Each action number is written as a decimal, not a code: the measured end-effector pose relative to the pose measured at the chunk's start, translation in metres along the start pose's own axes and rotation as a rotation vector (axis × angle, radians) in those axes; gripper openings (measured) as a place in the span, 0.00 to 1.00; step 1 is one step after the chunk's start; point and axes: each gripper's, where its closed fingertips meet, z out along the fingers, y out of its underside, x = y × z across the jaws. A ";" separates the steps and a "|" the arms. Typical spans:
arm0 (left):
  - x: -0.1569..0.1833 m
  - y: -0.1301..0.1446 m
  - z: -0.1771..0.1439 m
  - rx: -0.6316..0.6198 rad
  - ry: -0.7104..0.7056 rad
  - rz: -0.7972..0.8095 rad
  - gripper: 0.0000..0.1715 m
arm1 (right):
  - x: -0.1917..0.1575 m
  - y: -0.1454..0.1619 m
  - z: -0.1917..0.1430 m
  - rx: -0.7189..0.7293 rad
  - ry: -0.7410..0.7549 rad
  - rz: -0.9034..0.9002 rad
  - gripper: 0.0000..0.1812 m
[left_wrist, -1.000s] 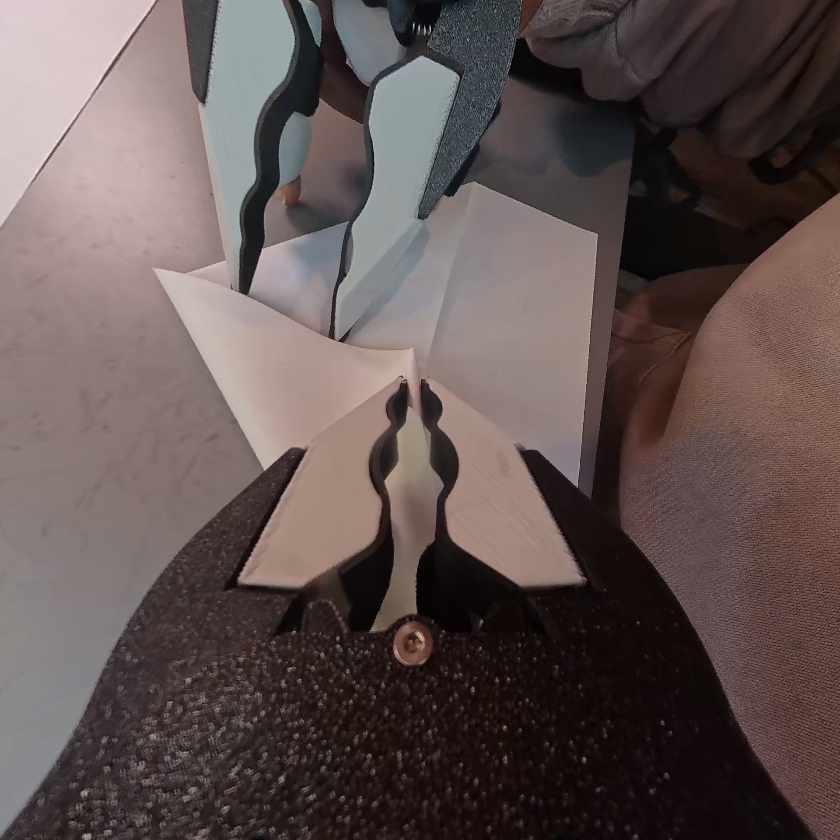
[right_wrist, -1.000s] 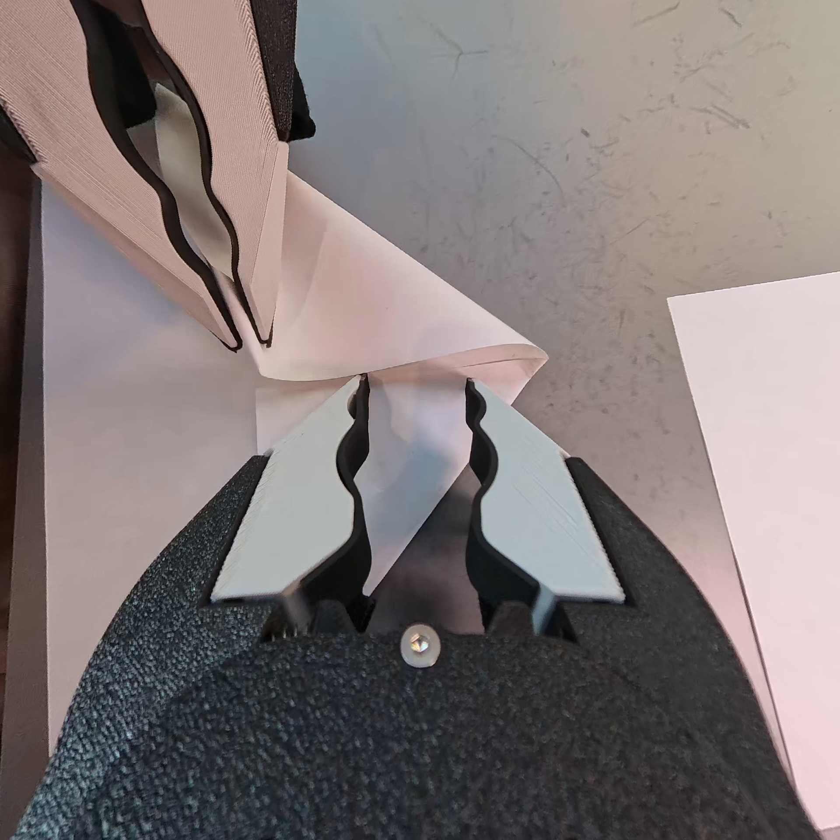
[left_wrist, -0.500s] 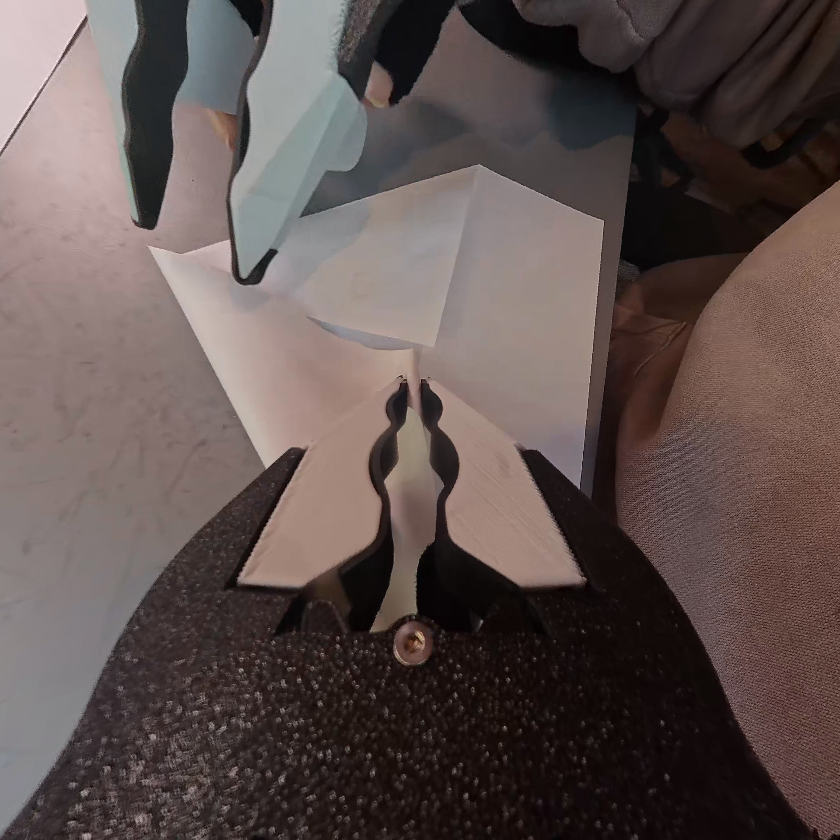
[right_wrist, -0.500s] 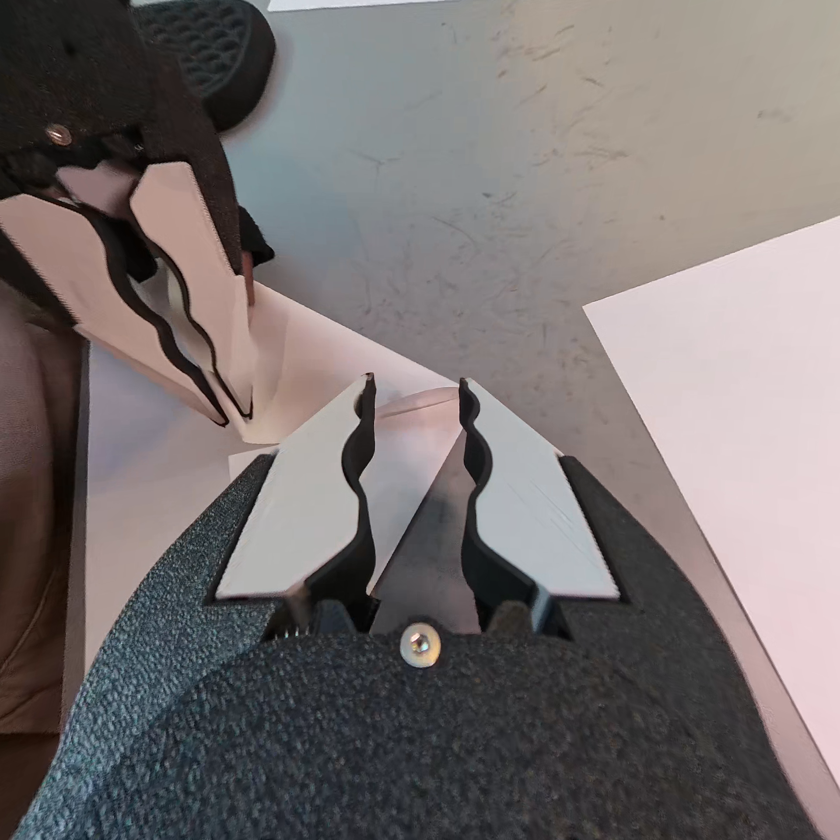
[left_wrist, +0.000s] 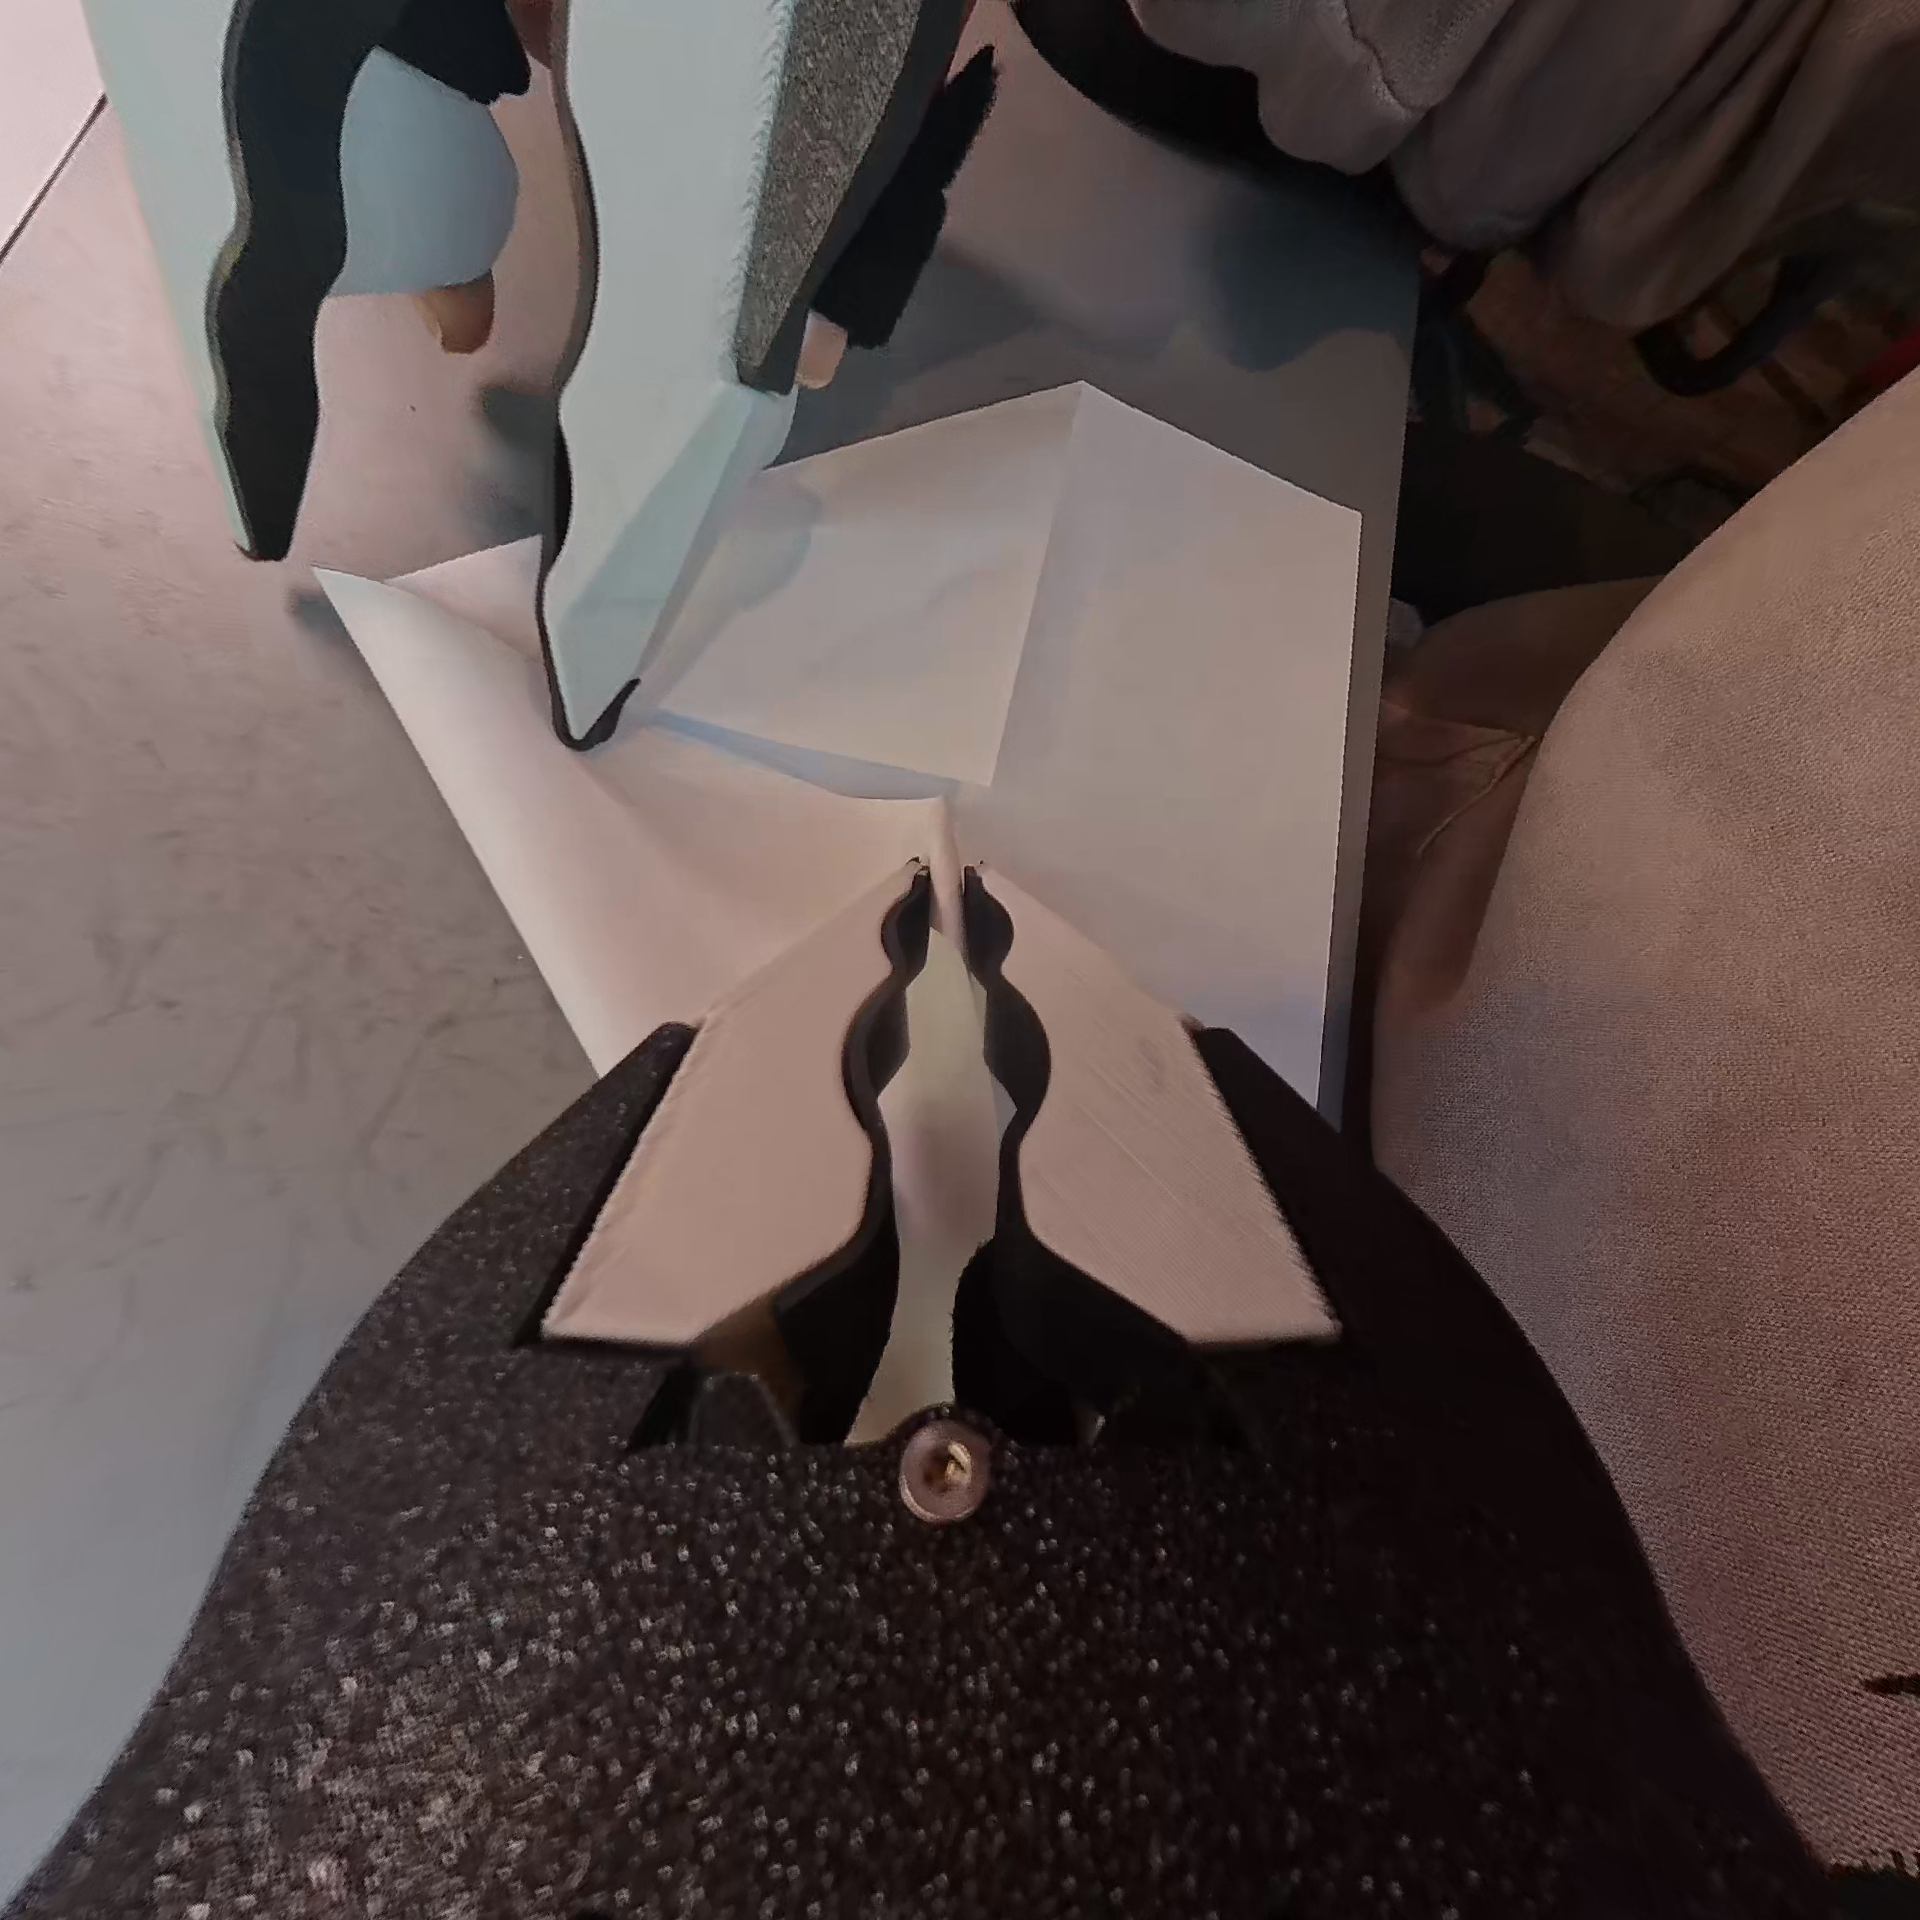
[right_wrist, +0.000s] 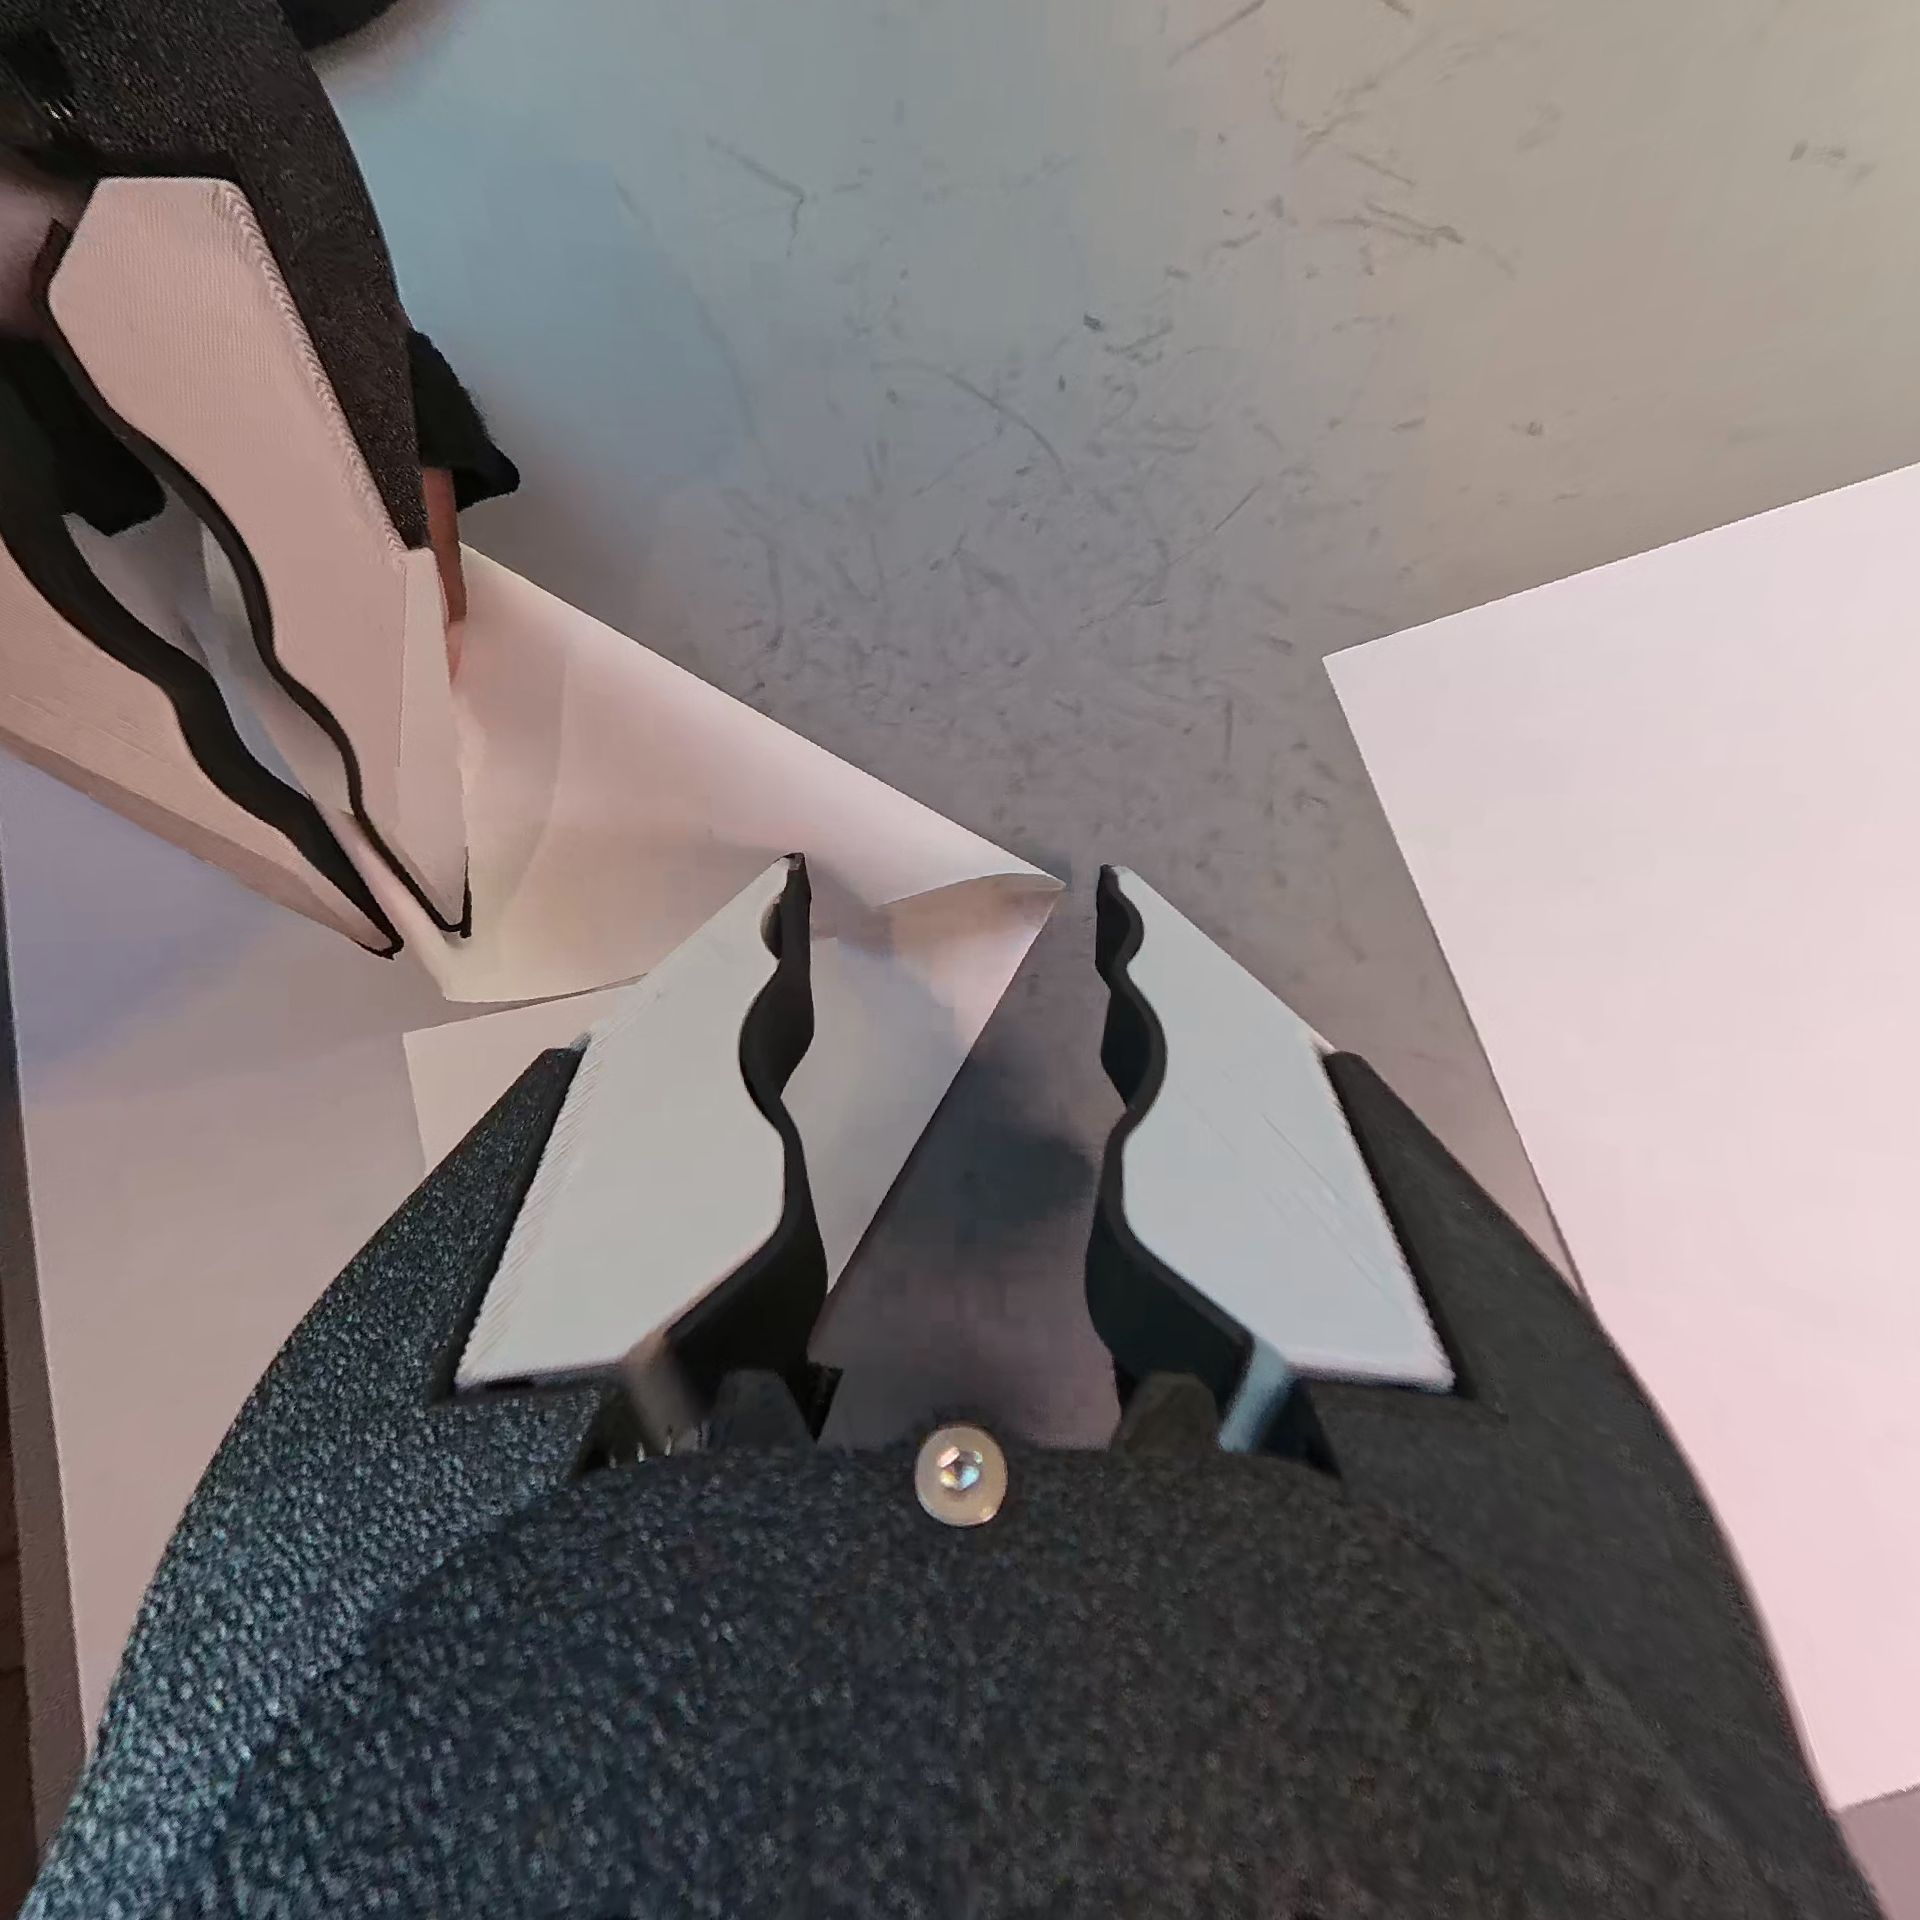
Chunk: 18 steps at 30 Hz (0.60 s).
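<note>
The left gripper (left_wrist: 943, 871) sits at the middle of its view, fingers pinching a raised ridge of the folded white paper (left_wrist: 1164, 665) that lies on the grey table (left_wrist: 208, 935) by its right edge. The right gripper (right_wrist: 945, 878) has its fingers spread — one tip presses a folded flap, upper left of the left view. A second white sheet (right_wrist: 1662, 935) lies at far right.

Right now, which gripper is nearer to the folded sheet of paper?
Left. The left gripper is shut on the folded sheet, pinching a raised ridge. The right gripper is open over its pointed corner, apparently not gripping.
</note>
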 end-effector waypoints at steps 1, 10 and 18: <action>0.000 0.000 -0.001 0.004 0.000 -0.003 0.03 | 0.000 -0.003 -0.004 0.021 0.005 0.005 0.28; -0.001 0.000 -0.001 0.010 0.006 -0.007 0.03 | -0.001 0.001 0.005 -0.019 0.006 0.064 0.22; -0.001 0.001 0.000 0.013 0.011 -0.007 0.03 | -0.002 0.002 0.006 -0.030 0.005 0.060 0.23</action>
